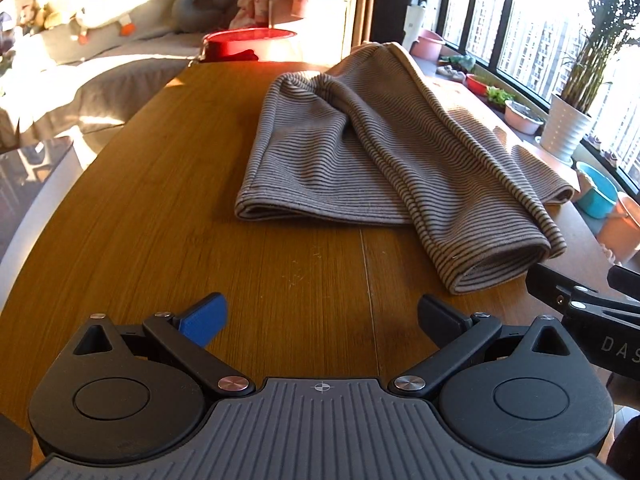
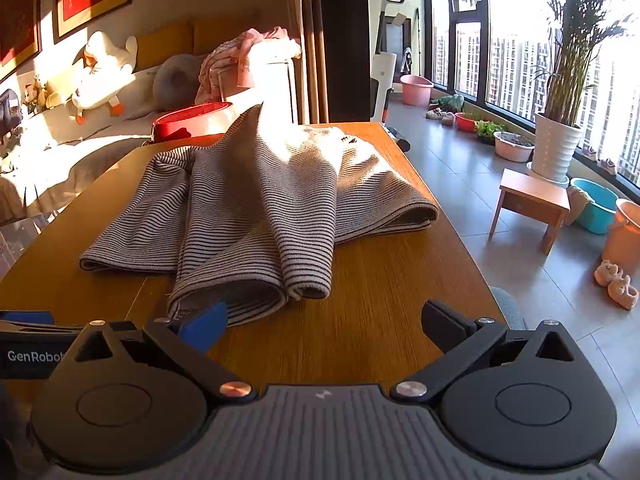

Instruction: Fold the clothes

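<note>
A grey-and-black striped garment lies loosely folded on the wooden table. It also shows in the right wrist view, with a folded lobe reaching toward the near edge. My left gripper is open and empty, hovering over bare table in front of the garment's near hem. My right gripper is open and empty, its blue finger pad just beside the near folded end. The right gripper's body shows at the right edge of the left wrist view.
A red basin stands at the table's far end. A sofa with a plush goose and pink clothes is behind. A small wooden stool, buckets and a potted plant are on the floor to the right.
</note>
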The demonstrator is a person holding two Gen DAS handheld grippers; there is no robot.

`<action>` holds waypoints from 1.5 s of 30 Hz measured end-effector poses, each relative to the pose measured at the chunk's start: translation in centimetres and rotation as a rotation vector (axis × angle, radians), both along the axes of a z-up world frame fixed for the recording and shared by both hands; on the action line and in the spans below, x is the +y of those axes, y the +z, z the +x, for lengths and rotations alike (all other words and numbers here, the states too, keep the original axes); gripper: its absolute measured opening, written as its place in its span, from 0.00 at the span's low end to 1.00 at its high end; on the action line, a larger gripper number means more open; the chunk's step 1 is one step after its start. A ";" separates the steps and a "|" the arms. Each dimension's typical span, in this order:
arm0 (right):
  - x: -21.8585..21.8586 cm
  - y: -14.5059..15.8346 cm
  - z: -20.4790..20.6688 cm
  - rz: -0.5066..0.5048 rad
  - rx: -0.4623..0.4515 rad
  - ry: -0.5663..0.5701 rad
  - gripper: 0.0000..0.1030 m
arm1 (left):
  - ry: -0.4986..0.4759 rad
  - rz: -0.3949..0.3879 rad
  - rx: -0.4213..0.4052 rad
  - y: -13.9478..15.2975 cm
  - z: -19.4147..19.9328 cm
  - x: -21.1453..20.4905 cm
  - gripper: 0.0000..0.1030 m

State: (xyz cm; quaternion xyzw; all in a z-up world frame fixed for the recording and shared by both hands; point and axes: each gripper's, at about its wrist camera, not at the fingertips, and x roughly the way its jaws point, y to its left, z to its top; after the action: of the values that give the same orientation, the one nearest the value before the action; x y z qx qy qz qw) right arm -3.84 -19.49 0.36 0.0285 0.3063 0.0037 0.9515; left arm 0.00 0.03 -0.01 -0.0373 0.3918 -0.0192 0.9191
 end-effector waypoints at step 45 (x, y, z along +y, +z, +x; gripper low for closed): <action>0.6 -0.4 -0.1 -0.040 0.042 0.008 1.00 | 0.014 0.048 0.017 -0.7 0.3 -0.2 1.00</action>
State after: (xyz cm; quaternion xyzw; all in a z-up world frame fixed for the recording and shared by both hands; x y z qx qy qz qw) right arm -3.95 -18.93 -0.05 0.0083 0.3262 0.0009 0.9452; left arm 0.32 -0.14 -0.69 -0.0183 0.3996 -0.0031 0.9165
